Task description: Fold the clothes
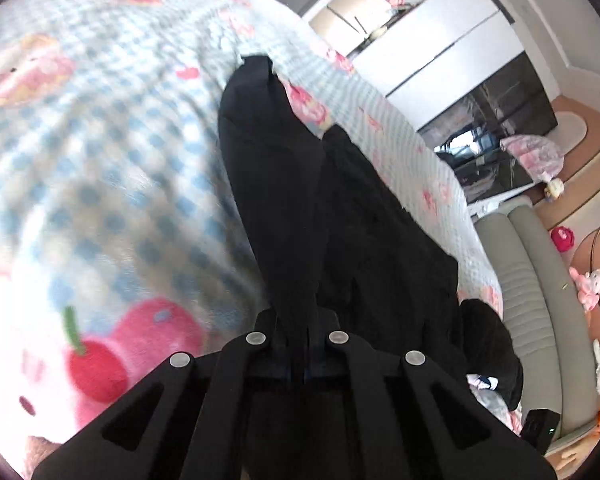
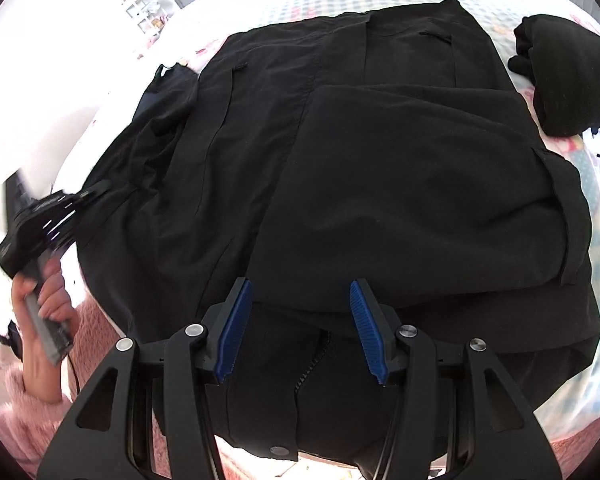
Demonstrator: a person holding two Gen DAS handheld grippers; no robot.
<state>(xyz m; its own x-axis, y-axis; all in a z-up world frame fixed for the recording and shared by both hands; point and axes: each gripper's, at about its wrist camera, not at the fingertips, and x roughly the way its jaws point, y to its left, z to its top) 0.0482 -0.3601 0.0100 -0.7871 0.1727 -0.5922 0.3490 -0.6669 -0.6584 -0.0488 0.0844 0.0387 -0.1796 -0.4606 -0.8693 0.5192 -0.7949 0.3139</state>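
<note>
The left gripper (image 1: 300, 320) has its jaws pinched tight on a strip of the black jacket (image 1: 276, 184), most likely a sleeve, which runs straight ahead of it over the blue-checked blanket (image 1: 100, 128). Only the left wrist view shows this grip close up. Only the right wrist view shows the garment whole: the black jacket (image 2: 340, 168) lies spread flat ahead of the right gripper (image 2: 300, 292), with one panel folded over onto its middle.

The right gripper hangs over the jacket's near edge, its two blue pads (image 2: 234, 332) standing apart; they press on nothing.

In the right wrist view the left gripper (image 2: 96, 192) appears far to the left, blurred, at the jacket's side. The hand (image 2: 46, 300) holding it comes out of a fuzzy pink sleeve (image 2: 16, 408).

There are two grippers, one jacket, and one separate rolled black garment (image 2: 560, 76) beyond and to the right of the right gripper. To the right of the left gripper stand a grey sofa (image 1: 532, 280) and a white cabinet (image 1: 444, 48).
</note>
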